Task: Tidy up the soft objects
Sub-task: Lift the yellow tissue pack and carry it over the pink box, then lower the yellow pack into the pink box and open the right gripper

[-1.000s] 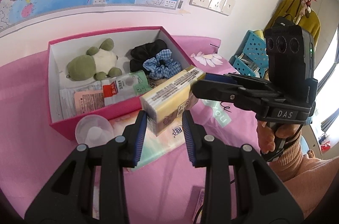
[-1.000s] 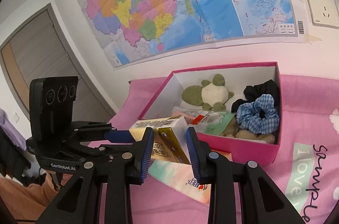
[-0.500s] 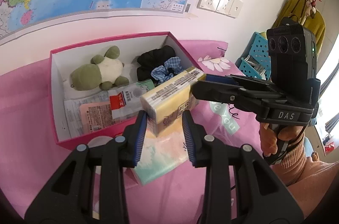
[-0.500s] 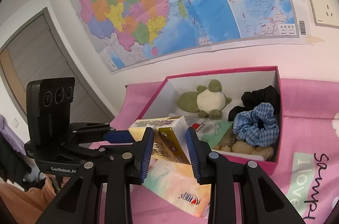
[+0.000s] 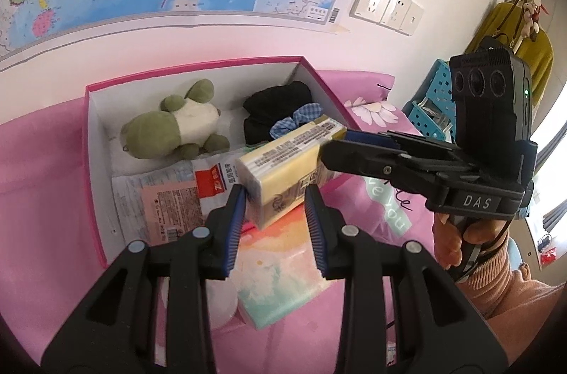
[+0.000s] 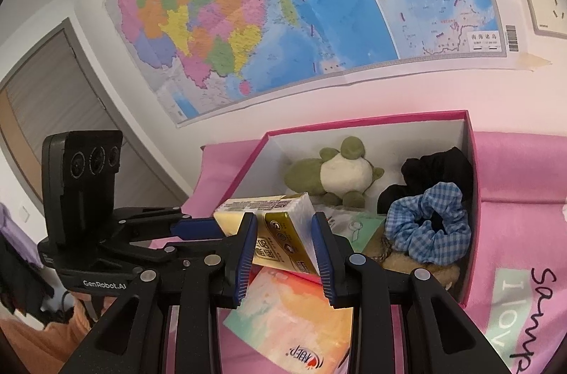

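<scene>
A yellow tissue pack (image 5: 283, 172) hangs over the front edge of the pink box (image 5: 93, 161), held at both ends. My left gripper (image 5: 274, 193) is shut on its near end. My right gripper (image 6: 283, 225) is shut on its other end (image 6: 283, 232); the right gripper also shows in the left wrist view (image 5: 354, 143). Inside the box lie a green and white plush toy (image 5: 173, 126), a black scrunchie (image 5: 276, 105), a blue checked scrunchie (image 6: 428, 221) and flat packets (image 5: 166, 197).
A pastel tissue pack (image 5: 280, 271) lies on the pink cloth under the held pack. A translucent cup (image 5: 219, 303) stands behind my left fingers. The box stands against a wall with a map. A blue basket (image 5: 432, 105) is at the right.
Both grippers have lifted the yellow tissue pack and carried it forward, from in front of the box to over its front edge. The grips have not changed.
</scene>
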`<state>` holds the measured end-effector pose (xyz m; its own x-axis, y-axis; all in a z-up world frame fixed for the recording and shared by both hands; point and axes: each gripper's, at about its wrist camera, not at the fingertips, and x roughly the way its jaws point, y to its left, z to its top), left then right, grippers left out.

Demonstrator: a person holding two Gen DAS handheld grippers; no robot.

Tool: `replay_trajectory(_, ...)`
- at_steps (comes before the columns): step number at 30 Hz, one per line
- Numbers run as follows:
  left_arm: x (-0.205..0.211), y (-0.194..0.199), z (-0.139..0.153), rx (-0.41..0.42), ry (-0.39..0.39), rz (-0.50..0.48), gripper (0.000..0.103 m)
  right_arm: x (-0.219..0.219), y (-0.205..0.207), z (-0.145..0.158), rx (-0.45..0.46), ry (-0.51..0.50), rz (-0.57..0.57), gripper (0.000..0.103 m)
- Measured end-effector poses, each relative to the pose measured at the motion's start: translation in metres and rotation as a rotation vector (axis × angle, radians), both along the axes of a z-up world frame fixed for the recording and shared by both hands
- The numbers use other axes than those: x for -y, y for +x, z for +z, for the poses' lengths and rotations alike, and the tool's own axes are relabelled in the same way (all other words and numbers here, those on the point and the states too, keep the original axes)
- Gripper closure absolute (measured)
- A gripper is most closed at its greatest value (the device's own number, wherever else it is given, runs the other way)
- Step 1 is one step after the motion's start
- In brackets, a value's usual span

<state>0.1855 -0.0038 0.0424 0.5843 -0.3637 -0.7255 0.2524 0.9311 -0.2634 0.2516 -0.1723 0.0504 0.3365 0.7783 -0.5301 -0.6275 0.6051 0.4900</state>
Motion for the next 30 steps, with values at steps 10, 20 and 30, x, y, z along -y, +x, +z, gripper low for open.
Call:
replay_trajectory(10,-0.002,0.017,-0.006,-0.026,0.011,0.021,0.067,-0.005,0.017,-0.009,-0.030,-0.004,-0.012,0.071)
replay_trajectory(20,-0.003,0.031,-0.015,-0.068,0.023,0.042,0.067,-0.010,0.032,-0.020,-0.067,-0.015,-0.032,0.071)
replay_trajectory(30,-0.006,0.049,-0.024,-0.098,0.030,0.077,0.067,-0.020,0.047,-0.031,-0.070,-0.072,-0.095,0.068)
